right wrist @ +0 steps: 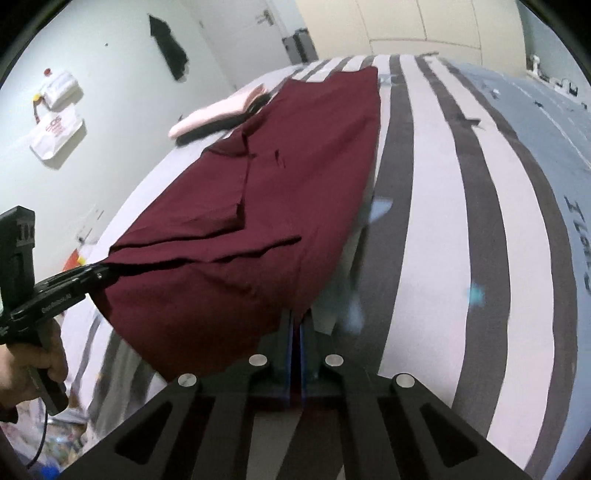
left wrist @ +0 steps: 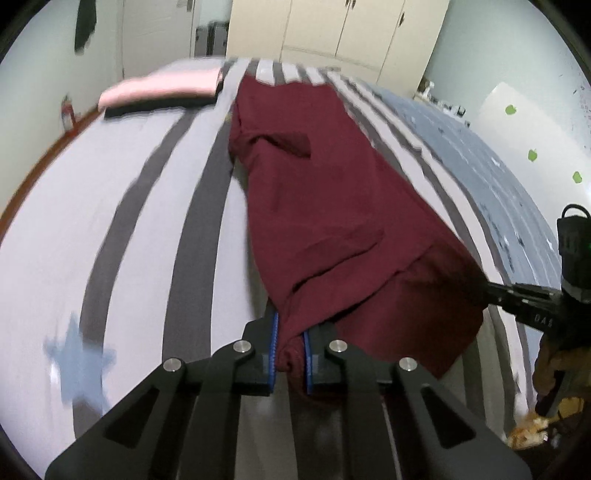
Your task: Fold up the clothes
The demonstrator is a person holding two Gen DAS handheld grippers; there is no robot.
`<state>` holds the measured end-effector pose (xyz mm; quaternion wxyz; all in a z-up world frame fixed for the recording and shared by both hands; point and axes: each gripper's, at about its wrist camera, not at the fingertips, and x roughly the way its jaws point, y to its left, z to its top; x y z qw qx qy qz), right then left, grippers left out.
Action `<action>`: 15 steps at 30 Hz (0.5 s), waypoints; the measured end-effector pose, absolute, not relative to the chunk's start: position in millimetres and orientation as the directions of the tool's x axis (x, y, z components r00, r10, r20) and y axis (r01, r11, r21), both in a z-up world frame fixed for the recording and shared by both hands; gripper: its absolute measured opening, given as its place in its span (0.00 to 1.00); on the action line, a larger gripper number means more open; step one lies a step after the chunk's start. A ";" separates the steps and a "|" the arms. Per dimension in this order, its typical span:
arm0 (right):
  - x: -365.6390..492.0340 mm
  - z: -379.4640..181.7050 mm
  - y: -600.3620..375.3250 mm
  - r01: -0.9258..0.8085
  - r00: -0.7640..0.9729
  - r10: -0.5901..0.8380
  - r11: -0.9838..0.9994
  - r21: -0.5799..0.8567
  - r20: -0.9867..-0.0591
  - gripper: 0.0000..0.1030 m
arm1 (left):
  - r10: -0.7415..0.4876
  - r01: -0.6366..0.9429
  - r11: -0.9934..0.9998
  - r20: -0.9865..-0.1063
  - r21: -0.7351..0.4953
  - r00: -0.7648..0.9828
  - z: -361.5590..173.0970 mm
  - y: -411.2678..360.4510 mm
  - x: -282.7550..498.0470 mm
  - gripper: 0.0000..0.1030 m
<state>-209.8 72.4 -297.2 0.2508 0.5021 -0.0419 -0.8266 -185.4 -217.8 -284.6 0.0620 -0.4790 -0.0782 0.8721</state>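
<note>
A maroon garment [left wrist: 317, 192] lies lengthwise on the striped bed, folded in along its sides; it also shows in the right wrist view [right wrist: 280, 177]. My left gripper [left wrist: 290, 332] is shut on its near left corner and lifts it off the bed. My right gripper [right wrist: 296, 325] is shut on the near right corner. In the left wrist view the right gripper [left wrist: 491, 290] pinches the hem at the right. In the right wrist view the left gripper [right wrist: 99, 275] pinches it at the left. The near hem hangs between the two grippers.
The bed cover [left wrist: 129, 221] has grey and white stripes, with a blue part [right wrist: 535, 122] on the right. A folded stack of pink and black clothes [left wrist: 166, 92] lies at the far left of the bed. Cupboards [left wrist: 351, 26] stand behind. Clutter lies on the floor [left wrist: 532, 428].
</note>
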 end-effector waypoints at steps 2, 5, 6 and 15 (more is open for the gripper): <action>-189.0 -300.9 74.7 0.364 -0.327 -0.452 -0.871 0.331 -0.830 0.02 | 0.178 -0.005 -0.979 -0.853 -0.201 -0.490 -297.2 -222.1 -165.8 0.08; -170.7 -316.5 76.9 0.347 -0.297 -0.431 -0.880 0.324 -0.852 0.03 | 0.158 0.028 -0.980 -0.860 -0.197 -0.485 -309.3 -224.7 -160.8 0.08; -171.4 -318.8 76.0 0.346 -0.301 -0.430 -0.881 0.323 -0.851 0.03 | 0.154 0.035 -0.980 -0.859 -0.195 -0.488 -312.0 -224.5 -163.8 0.08; -190.1 -330.2 80.0 0.308 -0.307 -0.448 -0.882 0.358 -0.840 0.40 | 0.153 0.070 -0.975 -0.860 -0.213 -0.487 -319.8 -224.2 -168.1 0.09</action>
